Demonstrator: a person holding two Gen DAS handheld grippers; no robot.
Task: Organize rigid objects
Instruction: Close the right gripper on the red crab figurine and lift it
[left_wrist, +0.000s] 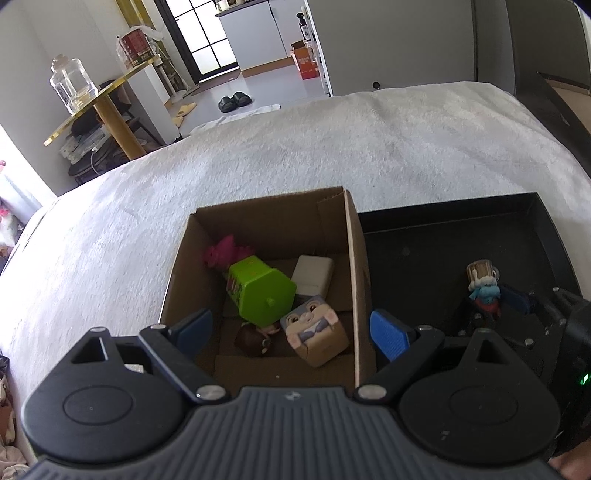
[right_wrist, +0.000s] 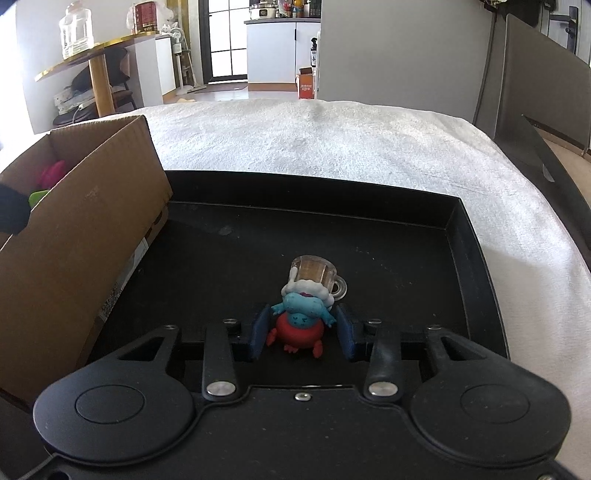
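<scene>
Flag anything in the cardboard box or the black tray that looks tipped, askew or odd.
In the cardboard box, the green container lies tipped on its side, and the bunny-faced cube sits tilted against it. In the black tray, the small figurine stands upright with the right gripper shut on it. Nothing looks spilled or damaged.

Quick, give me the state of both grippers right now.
Left gripper: open, holding nothing, over the cardboard box.
Right gripper: closed on the figurine in the black tray.
</scene>
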